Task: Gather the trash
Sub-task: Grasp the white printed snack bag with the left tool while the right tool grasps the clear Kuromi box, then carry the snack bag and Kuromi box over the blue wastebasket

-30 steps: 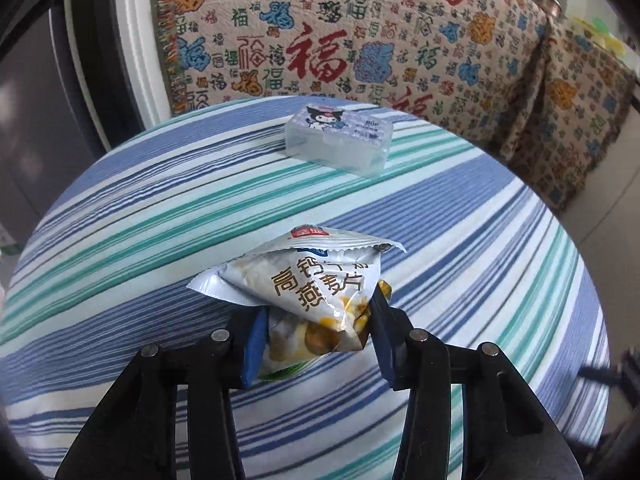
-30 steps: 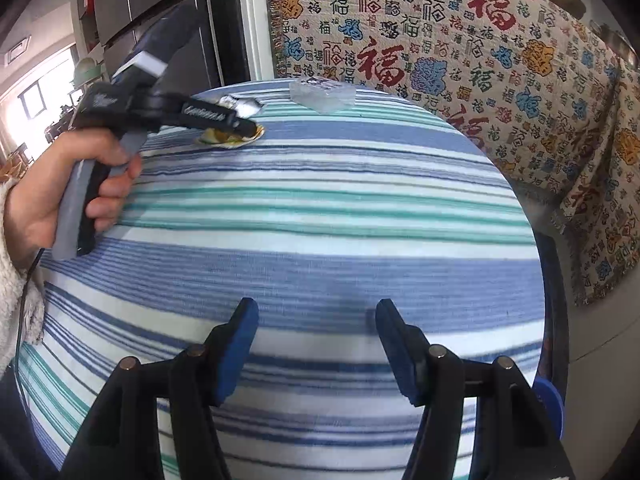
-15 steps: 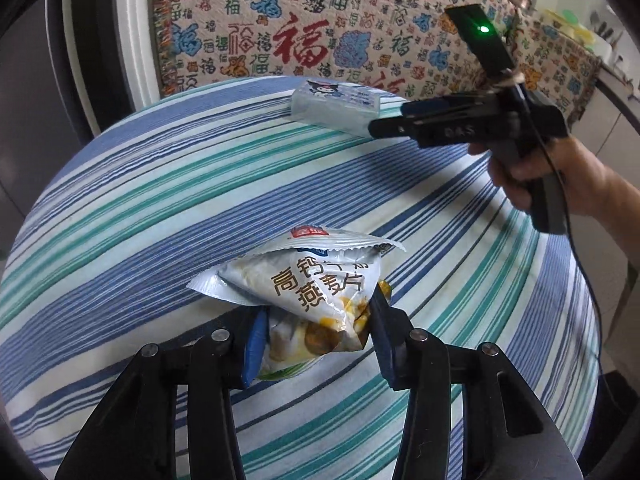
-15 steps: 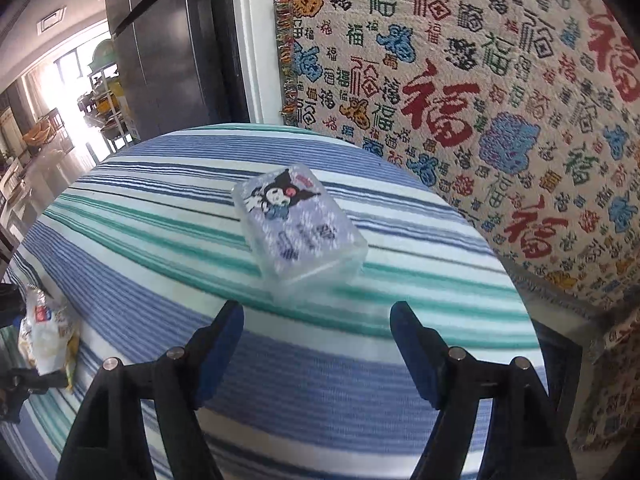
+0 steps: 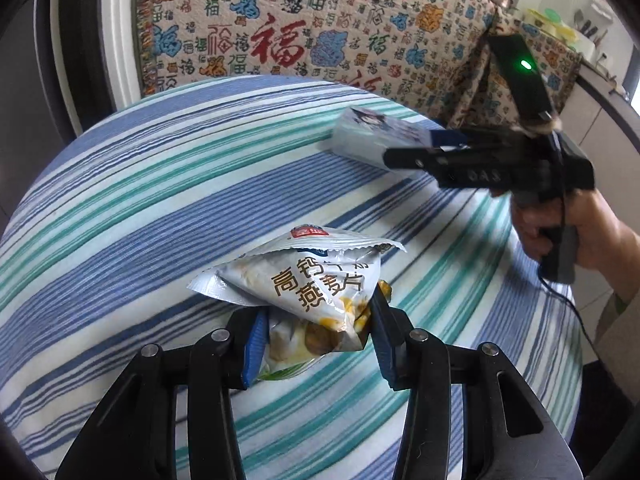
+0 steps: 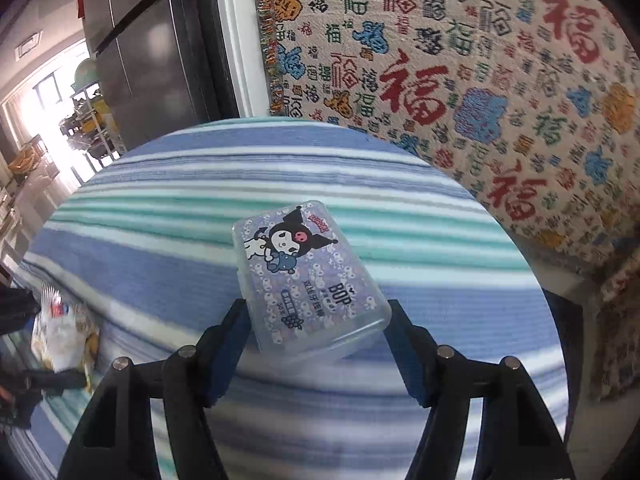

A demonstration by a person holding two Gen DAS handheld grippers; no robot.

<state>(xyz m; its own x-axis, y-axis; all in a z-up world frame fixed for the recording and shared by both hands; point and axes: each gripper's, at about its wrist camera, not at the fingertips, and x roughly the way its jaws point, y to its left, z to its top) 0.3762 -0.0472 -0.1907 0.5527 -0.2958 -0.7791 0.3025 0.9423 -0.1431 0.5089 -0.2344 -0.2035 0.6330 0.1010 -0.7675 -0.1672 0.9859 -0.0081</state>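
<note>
Snack packet between left gripper's pads

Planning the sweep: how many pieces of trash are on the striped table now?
2: a snack bag clamped in the left gripper, and a clear plastic box between the right gripper's closing jaws. Nothing else shows.

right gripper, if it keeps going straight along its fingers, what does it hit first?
Probably the clear plastic box. It already lies between the jaws of the right gripper, which have just been closing; whether the pads touch it yet I cannot tell. Beyond the box is only the striped tablecloth.
</note>
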